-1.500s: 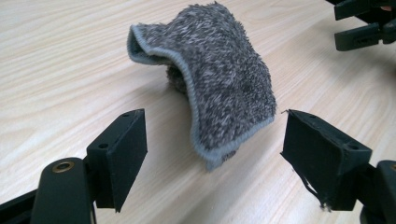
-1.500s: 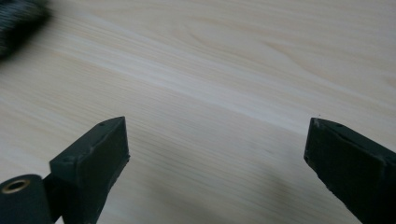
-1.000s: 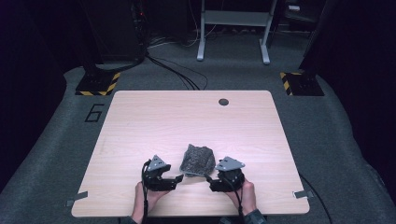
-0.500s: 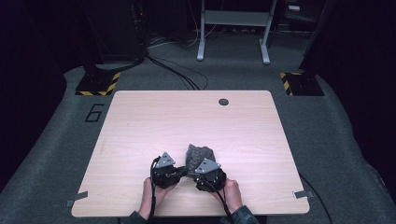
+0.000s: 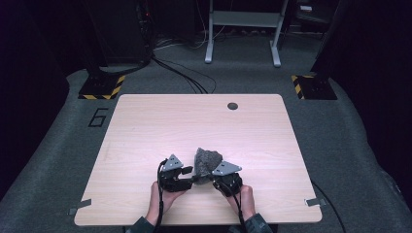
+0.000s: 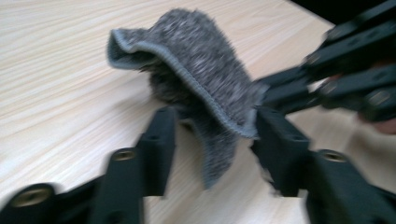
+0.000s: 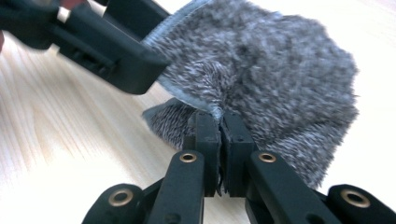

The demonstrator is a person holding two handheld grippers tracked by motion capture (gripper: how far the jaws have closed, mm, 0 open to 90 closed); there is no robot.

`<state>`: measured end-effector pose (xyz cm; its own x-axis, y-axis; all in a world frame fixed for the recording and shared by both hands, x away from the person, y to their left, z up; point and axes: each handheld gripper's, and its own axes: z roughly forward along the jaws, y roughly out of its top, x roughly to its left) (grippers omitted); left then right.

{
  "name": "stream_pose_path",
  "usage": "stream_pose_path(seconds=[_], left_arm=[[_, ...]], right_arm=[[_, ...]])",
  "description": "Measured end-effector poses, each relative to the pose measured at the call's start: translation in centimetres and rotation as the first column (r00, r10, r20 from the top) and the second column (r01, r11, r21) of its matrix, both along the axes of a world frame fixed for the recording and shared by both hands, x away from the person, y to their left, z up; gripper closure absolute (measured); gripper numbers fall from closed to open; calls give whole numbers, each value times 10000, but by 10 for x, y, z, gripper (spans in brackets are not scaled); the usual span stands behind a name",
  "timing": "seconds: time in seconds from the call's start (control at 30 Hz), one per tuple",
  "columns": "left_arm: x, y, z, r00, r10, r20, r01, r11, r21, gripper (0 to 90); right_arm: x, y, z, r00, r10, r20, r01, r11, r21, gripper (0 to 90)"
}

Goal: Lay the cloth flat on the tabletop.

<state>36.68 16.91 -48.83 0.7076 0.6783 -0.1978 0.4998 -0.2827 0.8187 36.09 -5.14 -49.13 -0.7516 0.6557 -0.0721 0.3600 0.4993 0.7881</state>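
Observation:
A grey fuzzy cloth (image 5: 207, 160) lies bunched near the front edge of the wooden table (image 5: 194, 121), its near side pulled up. My right gripper (image 5: 207, 178) has just closed and is shut on the cloth's stitched hem (image 7: 212, 111); the pinch is plain in the right gripper view (image 7: 220, 119). My left gripper (image 5: 193, 174) comes in from the left. Its jaws have just been opening and stand apart (image 6: 212, 123), with a hanging flap of the cloth (image 6: 201, 70) between them, not pressed. The cloth (image 7: 280, 79) rises behind the right jaws.
A small dark round hole (image 5: 232, 105) sits near the table's far edge. Stand bases with yellow-black stripes (image 5: 102, 87) (image 5: 311, 85), cables (image 5: 180, 73) and a metal frame (image 5: 243, 29) stand on the grey carpet beyond. A "6" (image 5: 98, 117) is marked left of the table.
Both grippers have come inward from the cloth's two sides to its near edge. The right one has shut on the hem. The cloth's near side is now raised.

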Motion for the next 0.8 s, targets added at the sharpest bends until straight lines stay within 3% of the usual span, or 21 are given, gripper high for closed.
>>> stream_pose_path(seconds=[0.13, 0.2, 0.3, 0.33, 0.43, 0.47, 0.57, 0.67, 0.8], left_arm=[[0, -2, -5, 9999, -27, -123, 29, 9997, 232, 386], [1, -7, -8, 9998, -157, -114, 164, 9979, 622, 377], [5, -14, -14, 9993, -192, -321, 217, 9967, 781, 371], [6, -17, -15, 9992, -264, -305, 295, 9940, 1055, 384], [11, -25, -23, 9979, -334, -561, 415, 9879, 1494, 519], [12, -26, -25, 9976, -320, -617, 407, 9884, 1464, 584], [14, -27, -29, 9978, -406, -518, 488, 9849, 1662, 770], [14, -26, -30, 9975, -372, -595, 459, 9872, 1526, 852], [12, -15, -27, 9990, -156, -423, 218, 9885, 1494, 866]], right_arm=[[0, -6, 3, 9999, -128, -10, 128, 9994, 321, 880], [2, -12, 6, 9997, -243, -9, 244, 9978, 613, 881], [1, -16, 7, 9986, -517, -124, 526, 9946, 890, 881], [2, -18, 8, 9983, -569, -132, 579, 9935, 981, 881], [2, -21, 9, 9976, -690, -112, 698, 9913, 1117, 881], [2, -23, 10, 9974, -723, -83, 728, 9906, 1162, 882], [3, -28, 12, 9966, -817, -50, 817, 9890, 1230, 882], [4, -33, 13, 9954, -958, 49, 944, 9870, 1303, 882], [7, -46, 16, 9910, -1342, -16, 1329, 9796, 1510, 883]])
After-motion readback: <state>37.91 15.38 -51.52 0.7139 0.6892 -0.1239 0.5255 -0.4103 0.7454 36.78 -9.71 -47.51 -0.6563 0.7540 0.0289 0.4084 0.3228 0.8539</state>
